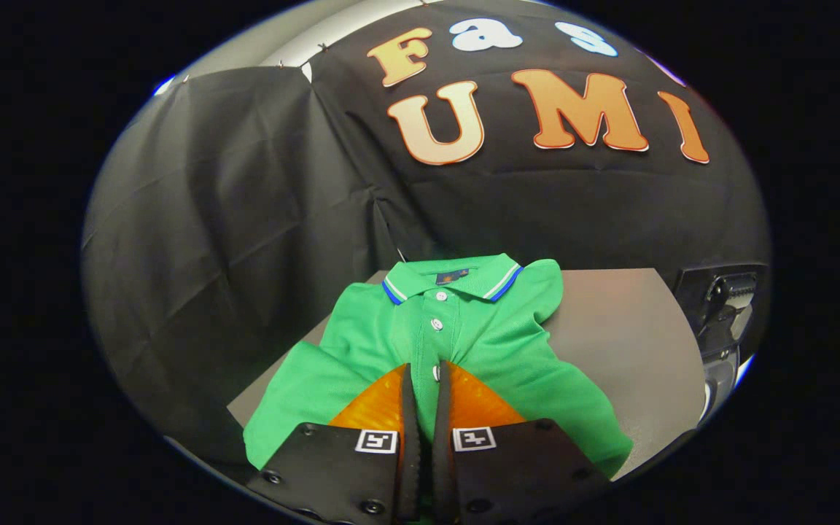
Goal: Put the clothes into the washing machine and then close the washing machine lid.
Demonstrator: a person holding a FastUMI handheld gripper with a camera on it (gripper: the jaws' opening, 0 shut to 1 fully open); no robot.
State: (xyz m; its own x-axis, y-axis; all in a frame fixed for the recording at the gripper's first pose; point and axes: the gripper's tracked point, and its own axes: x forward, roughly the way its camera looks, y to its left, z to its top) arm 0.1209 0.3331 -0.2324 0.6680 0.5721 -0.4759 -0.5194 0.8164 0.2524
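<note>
A green polo shirt point(493, 343) with a blue-and-white trimmed collar lies spread on a grey table point(624, 328), collar away from me. My gripper point(424, 369) is down on the shirt's front, right at the button placket. Its two fingers stand almost together, with a narrow fold of green fabric and one button between the tips. Both fingers press on that fold. The lower part of the shirt is hidden under the fingers.
A dark device with metal parts point(722, 302) stands at the table's right edge. Black cloth walls close off the booth behind and to the left of the table. Bare grey tabletop lies to the right of the shirt.
</note>
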